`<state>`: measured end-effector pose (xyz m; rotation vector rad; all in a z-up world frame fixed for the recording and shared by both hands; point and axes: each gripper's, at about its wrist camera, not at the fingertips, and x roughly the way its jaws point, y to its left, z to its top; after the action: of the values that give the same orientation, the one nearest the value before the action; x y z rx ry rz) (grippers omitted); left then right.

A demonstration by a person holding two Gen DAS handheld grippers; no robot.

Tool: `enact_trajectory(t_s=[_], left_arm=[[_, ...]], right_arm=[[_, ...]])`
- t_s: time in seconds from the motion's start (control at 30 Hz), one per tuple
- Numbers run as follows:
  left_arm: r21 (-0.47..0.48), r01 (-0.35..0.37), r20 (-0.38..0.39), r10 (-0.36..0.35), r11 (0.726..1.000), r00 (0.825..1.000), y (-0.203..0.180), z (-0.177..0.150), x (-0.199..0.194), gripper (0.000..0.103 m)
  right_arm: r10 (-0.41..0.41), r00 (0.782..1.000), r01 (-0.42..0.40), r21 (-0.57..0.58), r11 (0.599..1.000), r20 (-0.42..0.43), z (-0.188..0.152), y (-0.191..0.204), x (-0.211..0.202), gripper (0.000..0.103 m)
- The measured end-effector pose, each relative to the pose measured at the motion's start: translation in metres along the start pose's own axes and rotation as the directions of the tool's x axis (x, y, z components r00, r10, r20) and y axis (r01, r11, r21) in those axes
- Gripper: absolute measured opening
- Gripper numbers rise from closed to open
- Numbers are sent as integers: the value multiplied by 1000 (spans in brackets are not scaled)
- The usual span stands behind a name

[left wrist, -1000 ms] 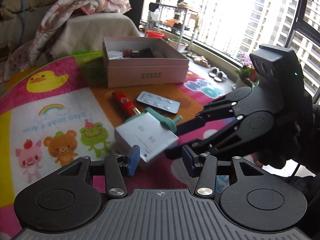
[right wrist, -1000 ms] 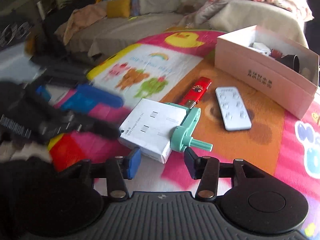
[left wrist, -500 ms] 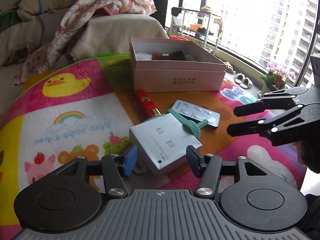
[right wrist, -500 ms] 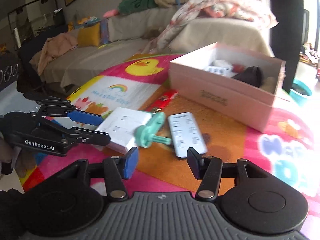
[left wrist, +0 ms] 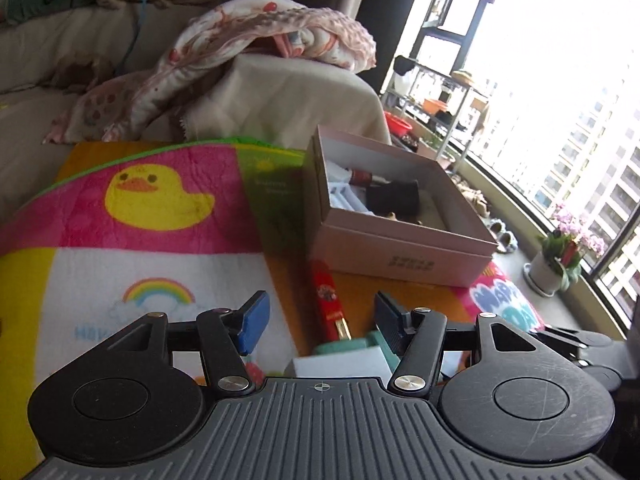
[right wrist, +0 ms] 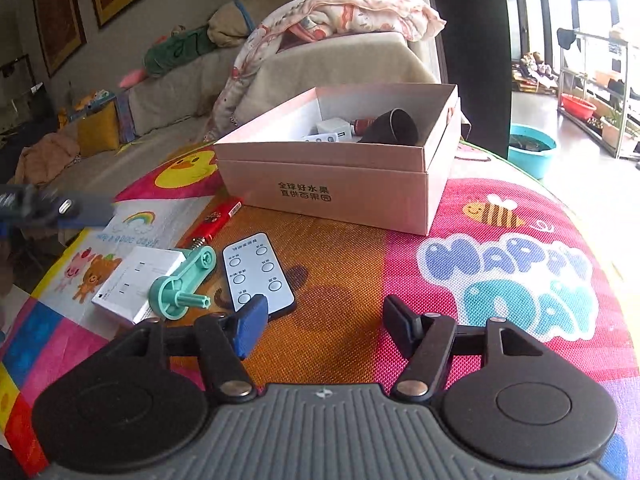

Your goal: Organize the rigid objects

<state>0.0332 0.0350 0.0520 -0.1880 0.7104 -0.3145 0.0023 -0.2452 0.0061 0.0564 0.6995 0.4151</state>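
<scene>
An open pink box (right wrist: 340, 188) (left wrist: 400, 248) stands on the cartoon mat (right wrist: 520, 272) and holds a black cup (right wrist: 394, 126), a white charger and small items. On the mat before it lie a red lighter (right wrist: 218, 218) (left wrist: 328, 300), a grey remote (right wrist: 258, 274), a teal crank handle (right wrist: 184, 280) and a white charger box (right wrist: 136, 282). My right gripper (right wrist: 322, 322) is open and empty, just right of the remote's near end. My left gripper (left wrist: 318, 320) is open and empty above the lighter, with the white box (left wrist: 340, 366) and crank under it.
A sofa with a draped floral blanket (left wrist: 256, 40) stands behind the mat. A window ledge with a flower pot (left wrist: 556, 264) runs at the right. A teal basin (right wrist: 532, 148) sits on the floor beyond the mat's edge.
Both grippers have risen and pulled back and their jaws have opened wider. The left view has tilted up toward the box. The objects on the mat have not moved.
</scene>
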Motion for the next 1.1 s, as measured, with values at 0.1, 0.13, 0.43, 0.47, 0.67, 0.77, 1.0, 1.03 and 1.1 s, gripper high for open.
enact_trajectory(t_s=[0.1,0.13,0.43,0.47,0.67,0.77,1.0,1.03,1.1], left_arm=[[8,25,-37,-25,1000,999,-9,5,32,60],[26,19,-47,-18,999,999,-13,4,41,58],[84,161,-150,-147,983,978,-32,-18,51,51],[99,161,-140,-146,982,979,-33,-22,43,52],[248,106,-83,-88,963,993,-42,-46,-14,51],[303,67,-93,-41,951,995,-45,-60,-23,52],[374,-99,-10,111,922,994,-37,-66,-29,56],[360,-114,-5,124,926,992,-33,-64,-29,56],[338,-119,-5,128,934,992,-26,-62,-30,56]], right_arm=[[-5,1000,5,0,1000,4,-2,1,0,64],[-5,1000,5,2,1000,6,-2,0,0,64],[-2,1000,2,-9,1000,8,-2,2,0,69],[1,1000,-1,-8,1000,7,-2,2,1,70],[-1,1000,1,-13,1000,6,-2,4,1,71],[-4,1000,4,-20,1000,4,-2,5,1,72],[-19,1000,19,-37,999,2,-3,8,1,72],[-21,1000,21,-39,999,2,-3,9,1,72],[-21,1000,21,-39,999,1,-3,9,2,72]])
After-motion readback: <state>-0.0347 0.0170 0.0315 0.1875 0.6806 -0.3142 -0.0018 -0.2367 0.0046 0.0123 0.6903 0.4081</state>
